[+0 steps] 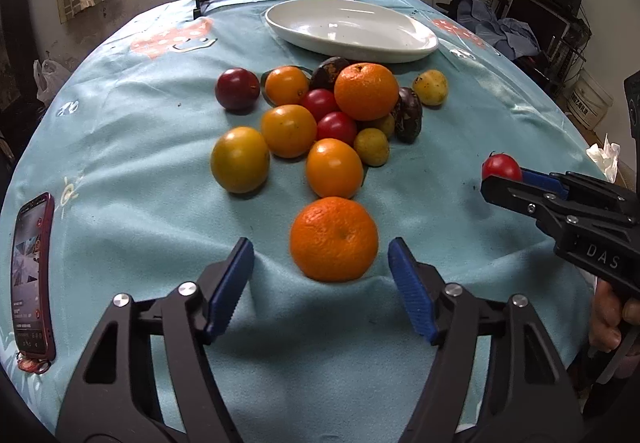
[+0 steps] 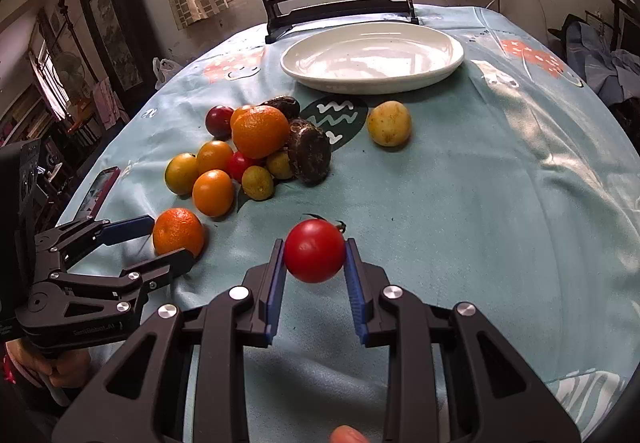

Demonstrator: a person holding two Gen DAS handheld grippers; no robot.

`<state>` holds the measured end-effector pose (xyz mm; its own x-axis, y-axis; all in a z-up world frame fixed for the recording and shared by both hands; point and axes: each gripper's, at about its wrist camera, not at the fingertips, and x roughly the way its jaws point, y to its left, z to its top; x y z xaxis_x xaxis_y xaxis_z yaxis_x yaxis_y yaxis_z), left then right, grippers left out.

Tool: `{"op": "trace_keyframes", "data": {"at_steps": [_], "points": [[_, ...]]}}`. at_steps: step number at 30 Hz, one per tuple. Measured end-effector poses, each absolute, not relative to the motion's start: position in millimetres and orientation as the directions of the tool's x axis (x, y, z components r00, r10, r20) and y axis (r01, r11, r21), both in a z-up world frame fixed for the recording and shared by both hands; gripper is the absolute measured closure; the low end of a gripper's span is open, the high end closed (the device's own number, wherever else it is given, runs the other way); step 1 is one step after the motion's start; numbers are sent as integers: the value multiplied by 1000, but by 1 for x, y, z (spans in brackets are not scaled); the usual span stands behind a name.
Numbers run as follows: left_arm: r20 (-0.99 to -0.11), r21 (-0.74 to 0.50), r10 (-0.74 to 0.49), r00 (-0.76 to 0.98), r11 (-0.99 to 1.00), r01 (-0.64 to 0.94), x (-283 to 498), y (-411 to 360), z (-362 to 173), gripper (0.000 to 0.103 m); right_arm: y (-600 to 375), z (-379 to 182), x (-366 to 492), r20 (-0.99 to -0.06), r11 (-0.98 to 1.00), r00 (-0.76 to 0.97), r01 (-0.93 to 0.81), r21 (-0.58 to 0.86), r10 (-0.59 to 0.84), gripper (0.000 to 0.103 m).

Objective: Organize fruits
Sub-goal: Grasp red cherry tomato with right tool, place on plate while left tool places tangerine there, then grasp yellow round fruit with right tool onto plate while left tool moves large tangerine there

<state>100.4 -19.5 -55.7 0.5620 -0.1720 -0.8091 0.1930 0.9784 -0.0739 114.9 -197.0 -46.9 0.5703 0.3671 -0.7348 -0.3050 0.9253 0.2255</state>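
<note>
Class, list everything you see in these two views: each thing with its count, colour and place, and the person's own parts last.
Oranges: two, bright orange; one between the left gripper's fingers, one atop the pile.
Small orange-yellow fruits: four, in the pile.
Red tomatoes: one in the right gripper; two more in the pile.
Dark red plum: one, pile's left edge.
Small yellow-green fruits: about two, in the pile.
Yellow fruit: one, apart, right of the pile.
Dark brown fruits: two, in the pile.
Plate: one, white, behind the pile.
Phone: one, red case, table's left edge.
Tablecloth: light blue.
Left gripper: open around the orange.
Right gripper: shut on the tomato.
</note>
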Motion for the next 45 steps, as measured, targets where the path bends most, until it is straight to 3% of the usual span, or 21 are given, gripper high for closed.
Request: {"op": "trace_keyframes", "data": {"at_steps": [2, 3, 11, 18, 28, 29, 31, 33, 36, 39, 45], "points": [[-822, -84, -180, 540, 977, 196, 104, -22, -60, 56, -199, -49, 115, -735, 924, 567, -303, 232, 371, 74], [-824, -96, -190, 534, 975, 199, 105, -22, -62, 58, -200, -49, 115, -735, 924, 566, -304, 234, 372, 74], [-801, -159, -249, 545, 965, 207, 115, -11, -41, 59, -209, -36, 134, -714, 920, 584, -300, 253, 387, 74], [-734, -204, -298, 610, 954, 221, 214, -17, 6, 59, -213, -1, 219, -619, 923, 685, -266, 277, 384, 74], [-813, -131, -221, 539, 971, 201, 357, -59, -21, 58, -214, -30, 335, -693, 946, 645, -204, 250, 322, 73], [-823, -118, -206, 529, 973, 196, 362, -61, -25, 57, -214, -32, 337, -698, 945, 637, -210, 250, 326, 73], [-828, -86, -167, 535, 981, 173, 364, -62, -27, 35, -215, -34, 338, -712, 942, 617, -220, 253, 336, 70], [-797, -72, -155, 584, 984, 163, 352, -58, -15, 22, -218, -32, 334, -724, 940, 600, -222, 258, 340, 52], [-752, -72, -163, 639, 983, 167, 323, -49, 6, 8, -223, -21, 321, -704, 929, 606, -240, 282, 370, 45], [-719, -73, -165, 675, 984, 163, 289, -38, 17, 6, -221, -13, 303, -683, 909, 600, -281, 308, 417, 45], [-683, -94, -174, 709, 984, 151, 233, -14, 3, 6, -218, -18, 266, -691, 927, 619, -274, 256, 374, 45]]}}
